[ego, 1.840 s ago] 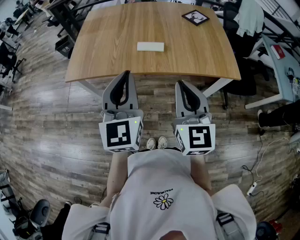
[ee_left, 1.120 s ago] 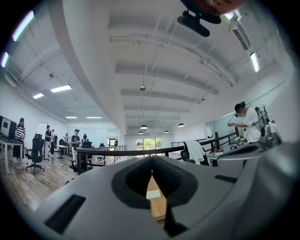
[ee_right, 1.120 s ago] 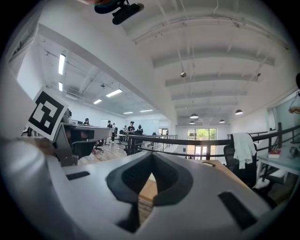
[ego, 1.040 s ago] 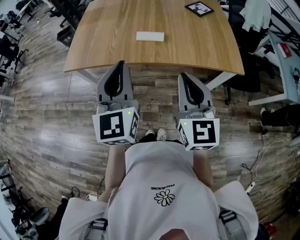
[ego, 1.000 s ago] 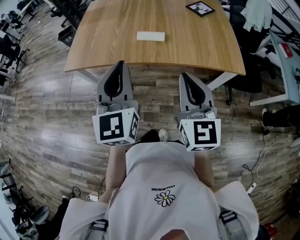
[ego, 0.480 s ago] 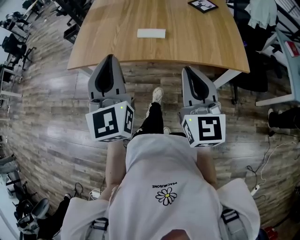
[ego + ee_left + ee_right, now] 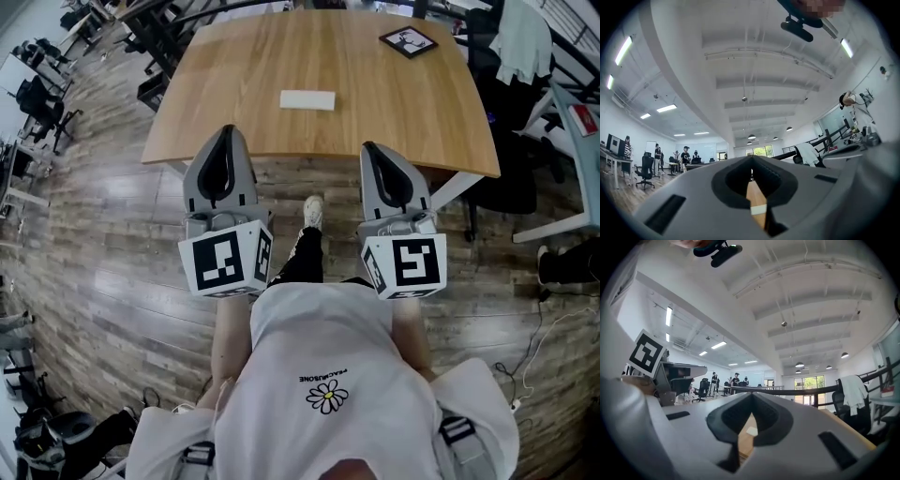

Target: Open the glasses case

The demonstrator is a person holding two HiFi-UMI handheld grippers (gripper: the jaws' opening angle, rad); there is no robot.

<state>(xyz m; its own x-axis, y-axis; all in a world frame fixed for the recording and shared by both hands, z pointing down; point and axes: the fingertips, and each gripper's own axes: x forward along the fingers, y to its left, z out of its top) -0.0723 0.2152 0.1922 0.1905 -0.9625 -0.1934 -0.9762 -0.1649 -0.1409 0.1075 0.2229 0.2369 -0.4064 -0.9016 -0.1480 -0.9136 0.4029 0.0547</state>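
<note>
The glasses case (image 7: pixel 307 99) is a flat white box lying closed on the wooden table (image 7: pixel 403 112), left of its middle. In the head view both grippers are held side by side over the floor, at the table's near edge. My left gripper (image 7: pixel 225 133) and my right gripper (image 7: pixel 373 150) both have their jaws shut with nothing between them. They point at the table, well short of the case. The left gripper view shows the case (image 7: pixel 758 206) as a white patch through the hollow behind the shut jaws. The right gripper view shows the case (image 7: pixel 752 431) the same way.
A black framed marker tile (image 7: pixel 410 41) lies at the table's far right corner. A chair draped with a pale jacket (image 7: pixel 520 37) stands right of the table, and dark office chairs (image 7: pixel 42 98) stand at the left. The person's shoe (image 7: pixel 313 212) is on the floor between the grippers.
The person has stepped one leg forward, and both grippers have come closer to the table's near edge. The jaws have stayed shut and the case has not moved.
</note>
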